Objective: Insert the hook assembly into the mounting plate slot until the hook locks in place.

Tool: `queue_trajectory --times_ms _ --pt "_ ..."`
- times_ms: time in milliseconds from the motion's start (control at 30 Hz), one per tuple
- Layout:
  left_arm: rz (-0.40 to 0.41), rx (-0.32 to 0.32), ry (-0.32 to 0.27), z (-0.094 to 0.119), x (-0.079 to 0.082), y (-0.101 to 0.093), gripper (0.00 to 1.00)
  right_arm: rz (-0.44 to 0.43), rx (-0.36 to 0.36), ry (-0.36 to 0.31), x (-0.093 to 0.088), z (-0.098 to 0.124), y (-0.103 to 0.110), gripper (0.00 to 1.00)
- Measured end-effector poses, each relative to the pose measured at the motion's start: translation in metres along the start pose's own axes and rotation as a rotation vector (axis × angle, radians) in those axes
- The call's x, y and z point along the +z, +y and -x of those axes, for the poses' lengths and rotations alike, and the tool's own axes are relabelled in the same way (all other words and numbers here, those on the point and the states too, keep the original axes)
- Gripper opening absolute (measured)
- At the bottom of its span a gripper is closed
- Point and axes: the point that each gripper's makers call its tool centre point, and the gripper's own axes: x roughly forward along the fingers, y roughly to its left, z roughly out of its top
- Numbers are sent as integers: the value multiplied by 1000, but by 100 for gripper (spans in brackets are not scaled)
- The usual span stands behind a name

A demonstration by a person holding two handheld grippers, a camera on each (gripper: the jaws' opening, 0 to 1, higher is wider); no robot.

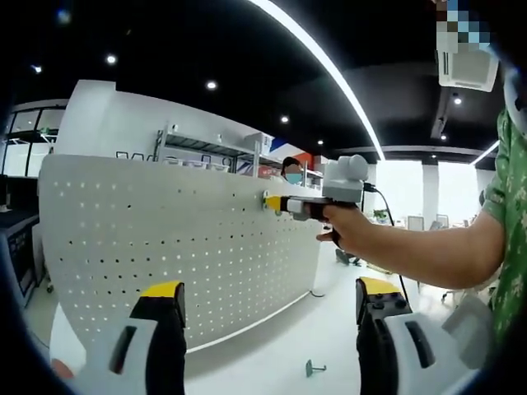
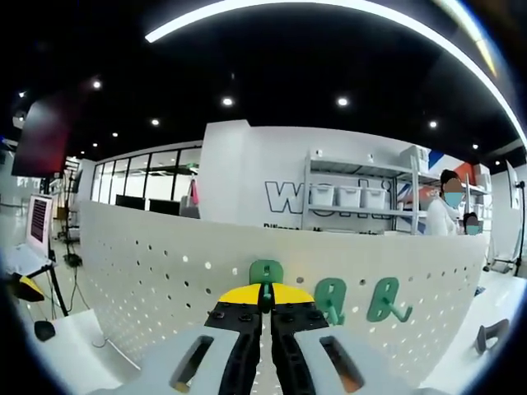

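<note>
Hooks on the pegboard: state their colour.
Green; the hooks on the white pegboard show best in the right gripper view.

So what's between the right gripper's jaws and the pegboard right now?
The green hook: the right gripper is shut on it, pressing it against the white pegboard, as the right gripper view shows.

Right gripper (image 2: 264, 306): jaws closed on a green hook (image 2: 266, 274) held against white pegboard (image 2: 148, 263); two green hooks (image 2: 331, 299) mounted beside.

Pegboard (image 2: 165, 263) blocks ahead; mounted hooks (image 2: 331, 300) crowd right.
</note>
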Motion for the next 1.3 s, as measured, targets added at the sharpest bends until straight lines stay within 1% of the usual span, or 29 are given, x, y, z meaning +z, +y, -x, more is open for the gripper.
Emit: queue_trajectory --times_ms 267,633,1300 --pt "-1 -3 -2 1 1 0 86 -24 -29 1 -1 0 -1 1" --pt "2 -7 -4 3 0 1 85 -6 -55 2 -1 0 0 1" --pt "1 -14 -10 2 1 2 83 15 -57 9 -3 -1 0 1"
